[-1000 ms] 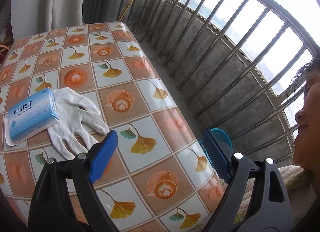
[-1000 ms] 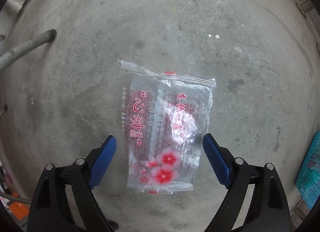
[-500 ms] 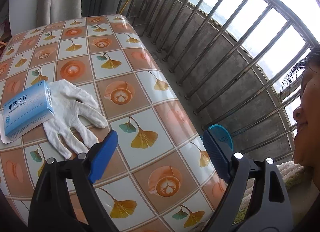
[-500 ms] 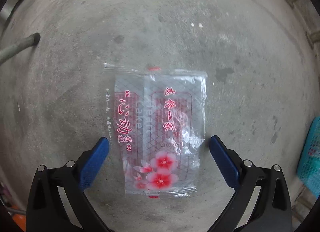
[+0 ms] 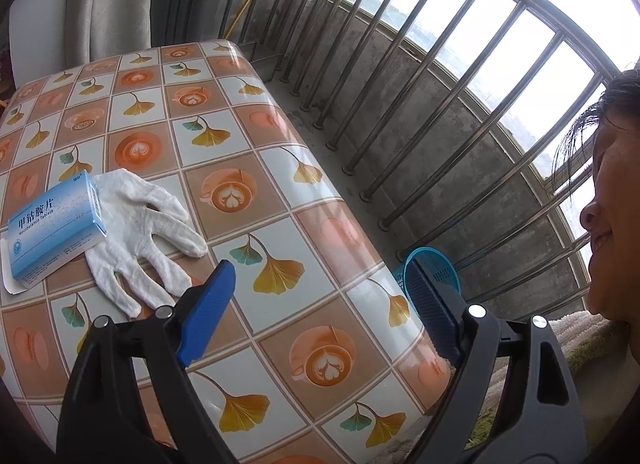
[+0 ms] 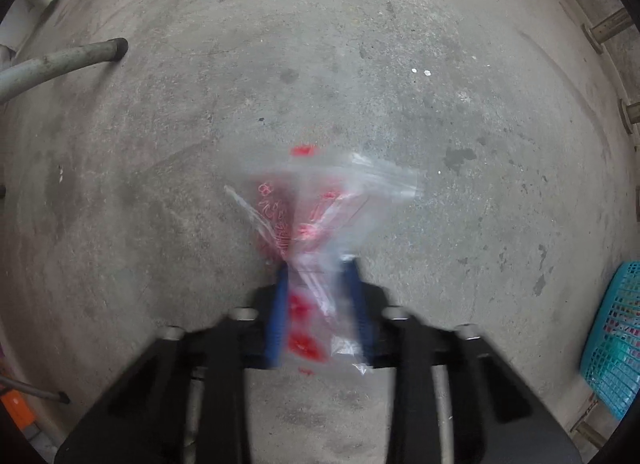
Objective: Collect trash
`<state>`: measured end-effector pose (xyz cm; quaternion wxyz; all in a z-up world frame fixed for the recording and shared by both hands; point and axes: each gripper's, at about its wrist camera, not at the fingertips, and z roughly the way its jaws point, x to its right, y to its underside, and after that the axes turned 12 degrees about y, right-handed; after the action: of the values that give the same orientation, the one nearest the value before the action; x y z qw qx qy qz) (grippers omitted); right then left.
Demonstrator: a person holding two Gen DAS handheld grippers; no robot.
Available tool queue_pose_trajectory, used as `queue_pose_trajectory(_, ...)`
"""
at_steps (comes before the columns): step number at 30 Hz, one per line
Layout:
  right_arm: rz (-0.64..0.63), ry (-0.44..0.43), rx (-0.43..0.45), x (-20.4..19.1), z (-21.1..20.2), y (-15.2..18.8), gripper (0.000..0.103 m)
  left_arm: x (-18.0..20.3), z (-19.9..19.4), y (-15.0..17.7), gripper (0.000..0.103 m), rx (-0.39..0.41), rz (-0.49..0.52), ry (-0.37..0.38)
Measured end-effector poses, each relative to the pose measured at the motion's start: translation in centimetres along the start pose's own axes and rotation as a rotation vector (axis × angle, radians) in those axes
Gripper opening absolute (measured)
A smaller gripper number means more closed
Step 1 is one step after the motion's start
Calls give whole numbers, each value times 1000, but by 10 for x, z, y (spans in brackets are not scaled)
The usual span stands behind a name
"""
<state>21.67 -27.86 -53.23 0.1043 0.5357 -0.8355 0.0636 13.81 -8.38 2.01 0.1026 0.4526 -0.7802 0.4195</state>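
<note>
- Rough grey concrete floor, bare all round the wrapper
- Glossy tiled table with a rounded edge beside steel railing
- Teal mesh basket well right of the wrapper
- Left gripper spread wide, empty, above the table
- Right gripper closing, its blue pads pinching the crinkled clear wrapper, gathered narrow between them

Glossy plastic wrapper, rough concrete floor
</note>
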Motion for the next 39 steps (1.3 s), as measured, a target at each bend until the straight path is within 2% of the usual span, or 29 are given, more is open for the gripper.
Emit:
queue_pose_trajectory(4, -34, -5, 2, 2, -6, 16, 16, 4, -1, 1, 82, 6, 21, 22)
queue_pose_trajectory(6, -13, -20, -1, 20, -11, 28, 14, 5, -2, 1, 82, 14, 32, 45)
queue_pose_trajectory(8, 53, -77, 15, 43, -21, 38, 14, 7, -5, 1, 82, 24, 42, 65)
queue_pose_trajectory(10, 145, -151, 65, 79, -48, 55, 14, 7, -5, 2, 82, 27, 50, 82)
queue_pose_trajectory(14, 293, -234, 187, 165, -109, 92, 14, 5, -2, 4, 82, 15, 49, 115)
queue_pose_trajectory(18, 411, -268, 371, 272, -183, 128, 14, 3, 1, 9, 82, 0, 48, 168)
queue_pose_trajectory(21, 517, -222, 484, 338, -232, 172, 14, 0, 5, 13, 82, -3, 45, 197)
queue_pose_trajectory(24, 641, -132, 464, 392, -239, 206, 14, -3, 8, 17, 82, 2, 32, 227)
queue_pose_trajectory(25, 692, -117, 422, 410, -233, 217, 14, -3, 8, 19, 82, 6, 33, 233)
queue_pose_trajectory(27, 793, -139, 361, 446, -216, 234, 14, -4, 7, 23, 82, 16, 35, 236)
queue_pose_trajectory(29, 856, -99, 301, 467, -195, 243, 17, -7, 2, 27, 82, 20, 33, 235)
queue_pose_trajectory(30, 887, -114, 292, 478, -185, 247, 21, -9, -1, 30, 82, 24, 33, 227)
queue_pose_trajectory(32, 933, -83, 243, 492, -165, 253, 38, -14, -10, 35, 82, 38, 30, 214)
queue_pose_trajectory(33, 945, -73, 223, 494, -154, 253, 42, -17, -15, 38, 82, 44, 26, 199)
queue_pose_trajectory(34, 963, -75, 204, 495, -145, 253, 52, -21, -21, 41, 83, 52, 25, 165)
queue_pose_trajectory(37, 1007, -80, 181, 499, -135, 256, 62, -31, -35, 51, 83, 70, 28, 66)
queue_pose_trajectory(39, 1017, -61, 199, 499, -142, 257, 71, -40, -45, 58, 83, 83, 12, 41)
